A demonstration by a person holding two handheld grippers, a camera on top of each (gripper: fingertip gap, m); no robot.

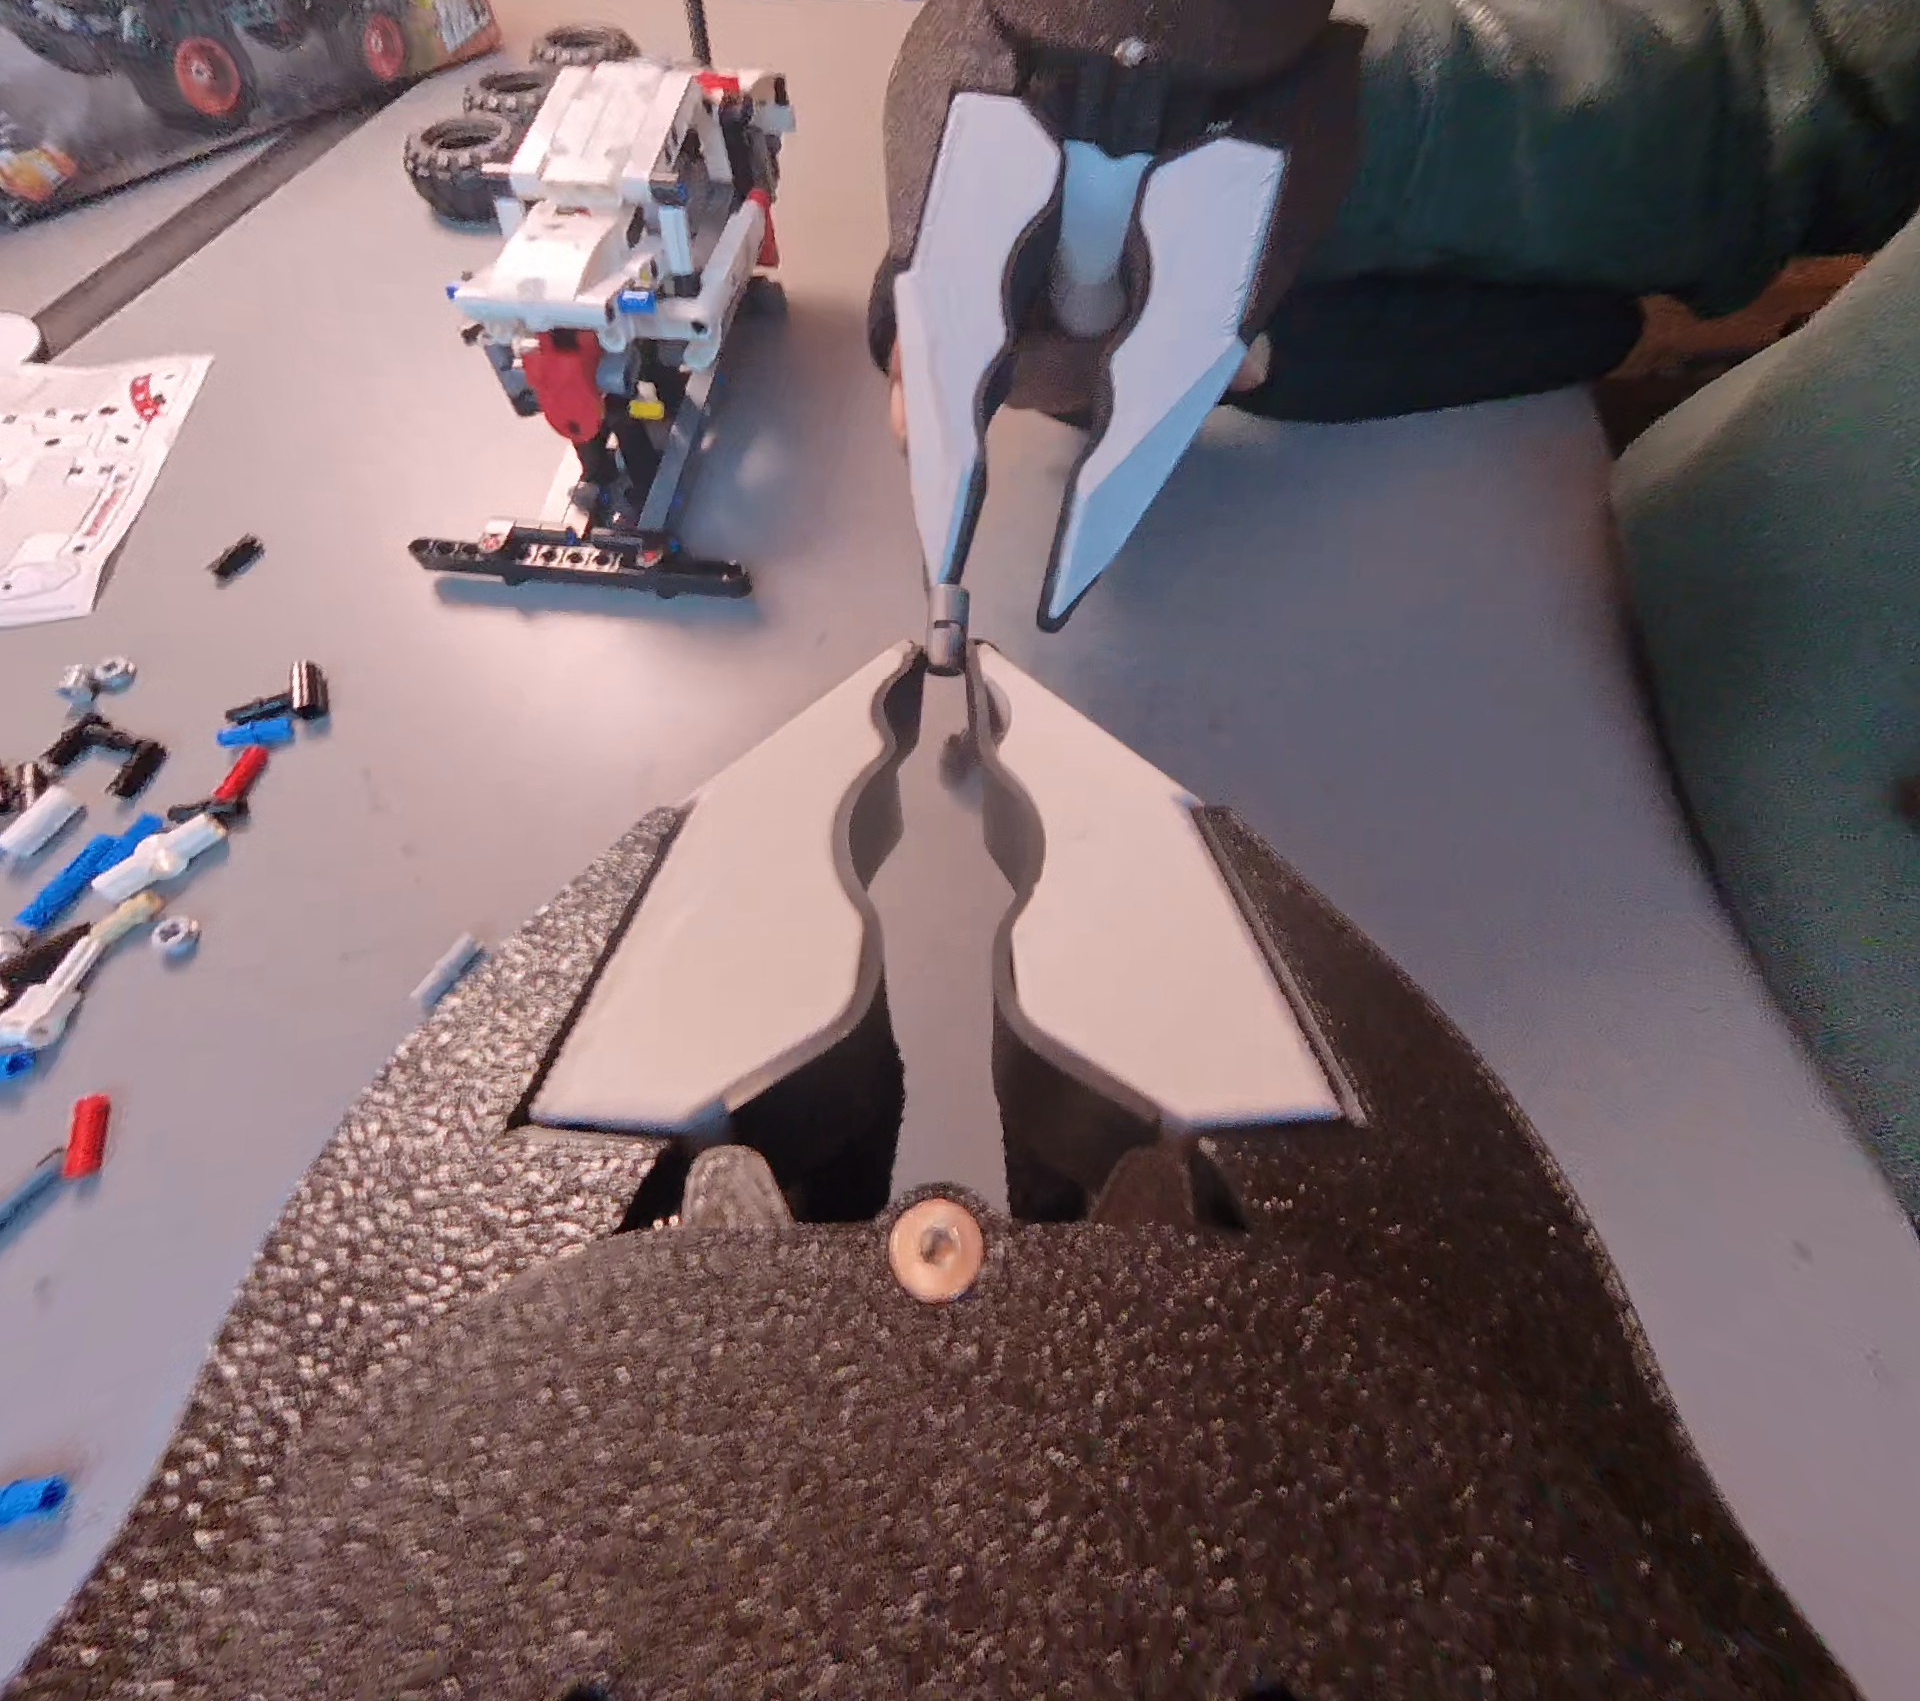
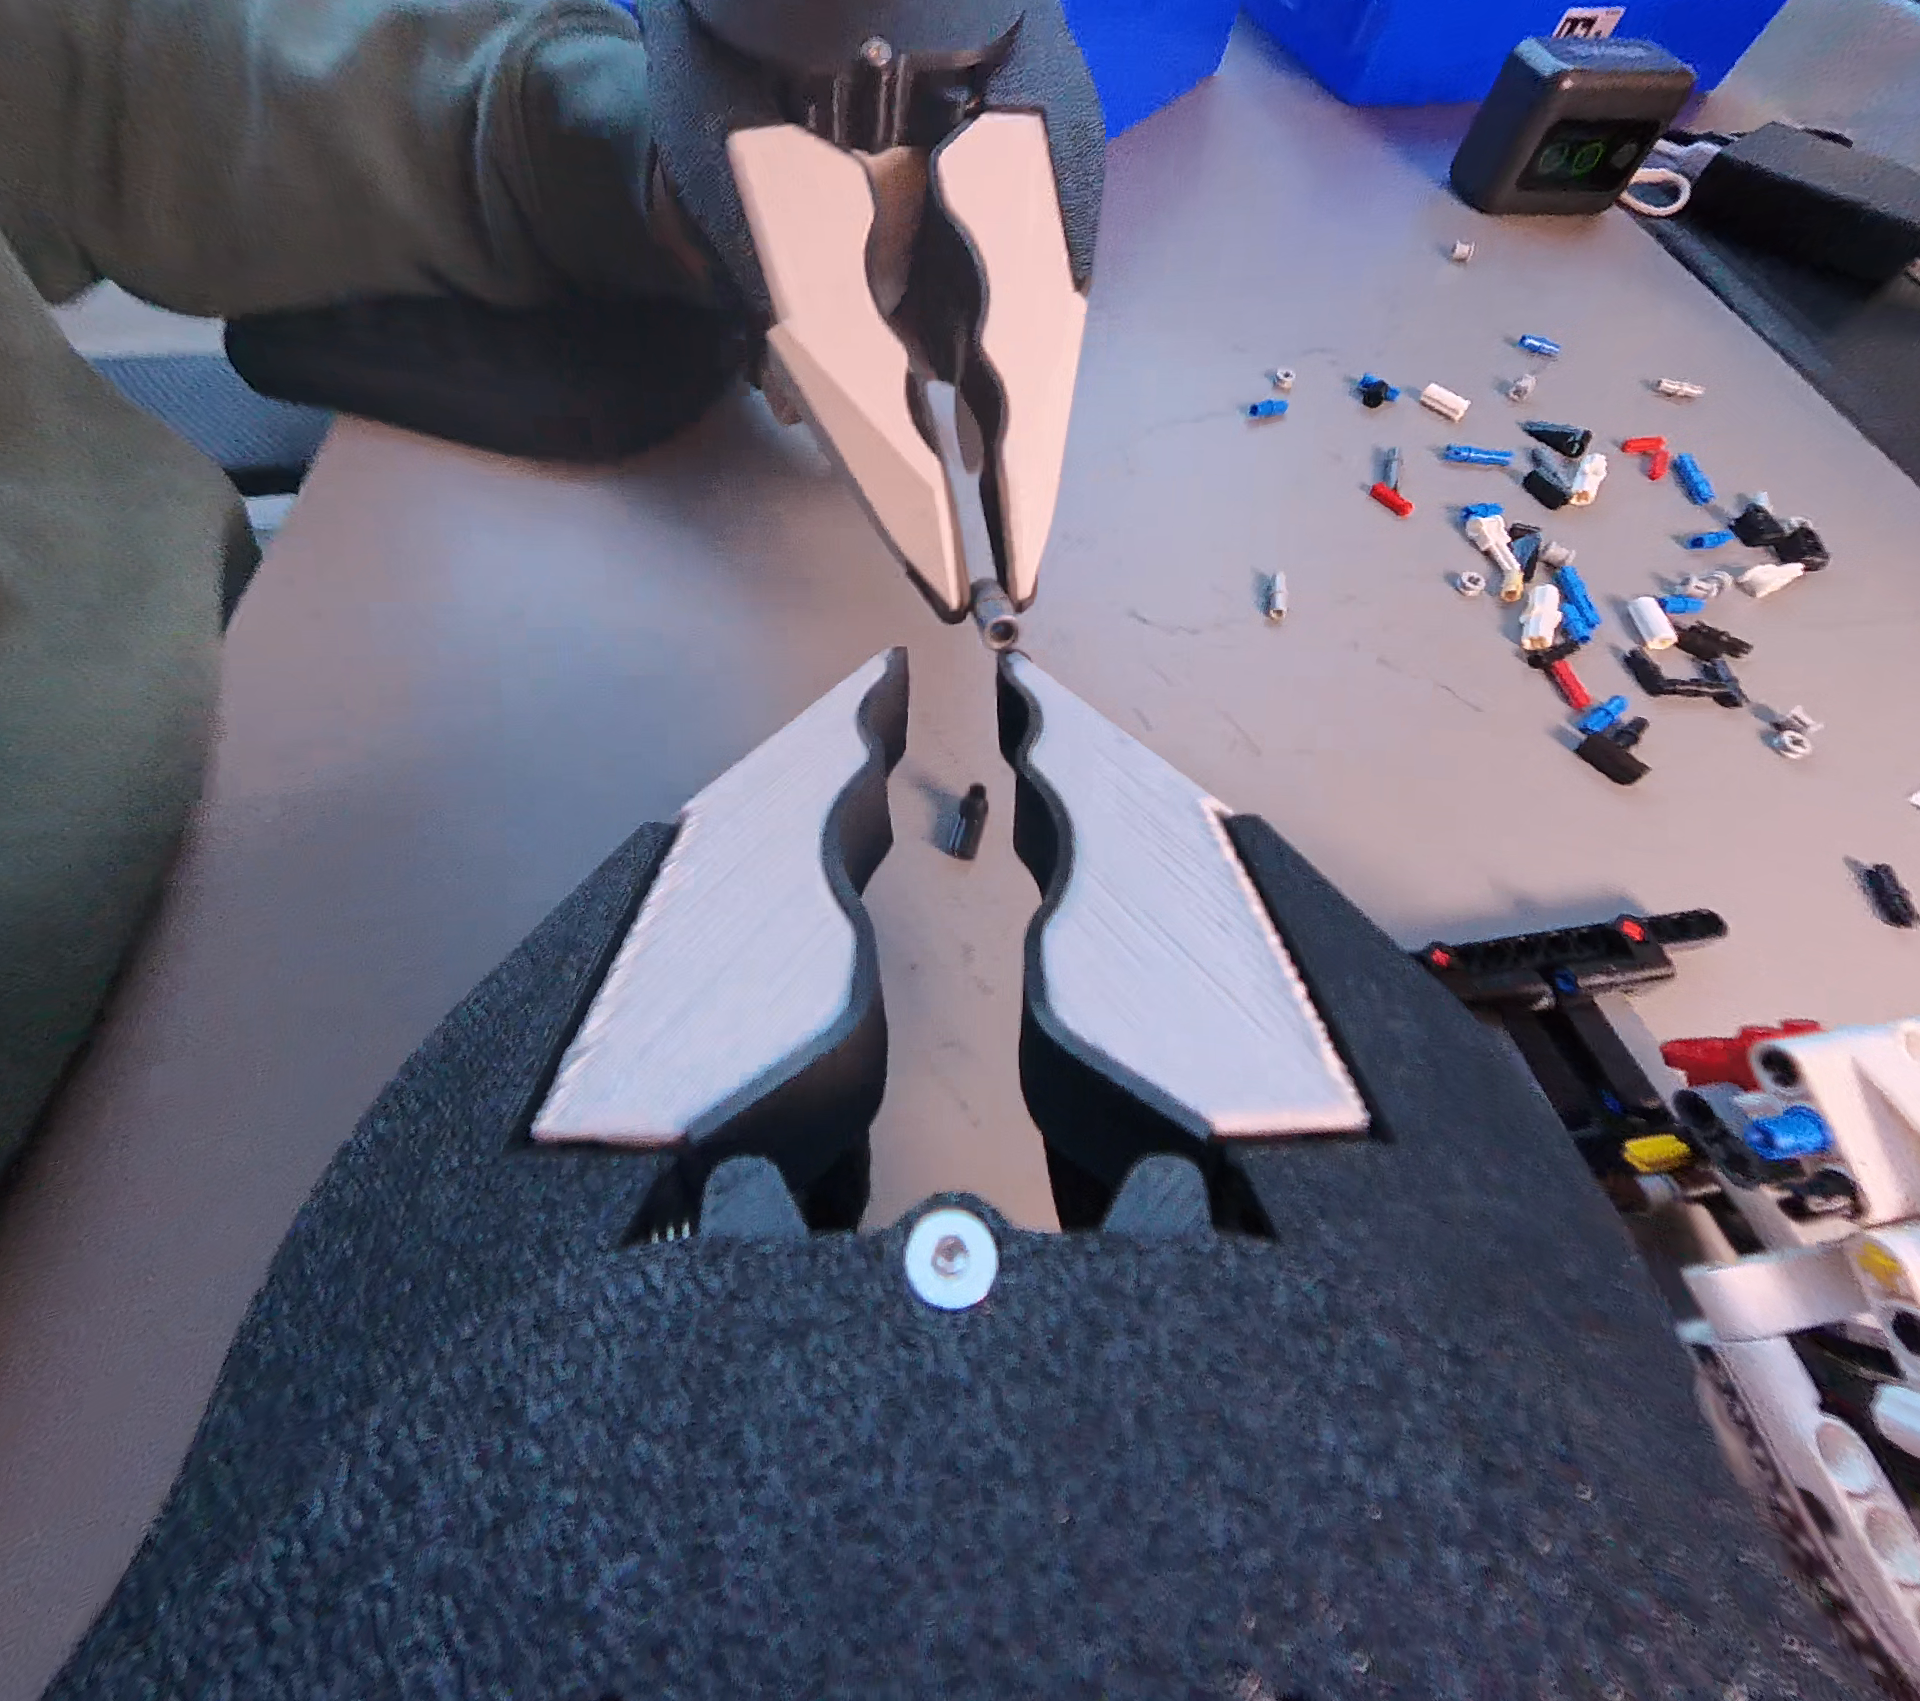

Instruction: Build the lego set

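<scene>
Left gripper (image 1: 948, 654) pinches grey connector (image 1: 947, 618), right gripper (image 2: 951, 659) parted

soft, even indoor light, moderately bright, cooler and bluer in the right wrist view. faint, diffuse shadows on the matte grey tabletop (image 1: 1299, 716) under the white-and-red brick truck model (image 1: 623, 280). no hard glare. strong wide-angle bending toward all frame edges. motion blur on the scattered small blue, red and black plastic pieces (image 1: 114, 841) at left and on the green fabric sleeve (image 2: 312, 134) at upper left.
</scene>
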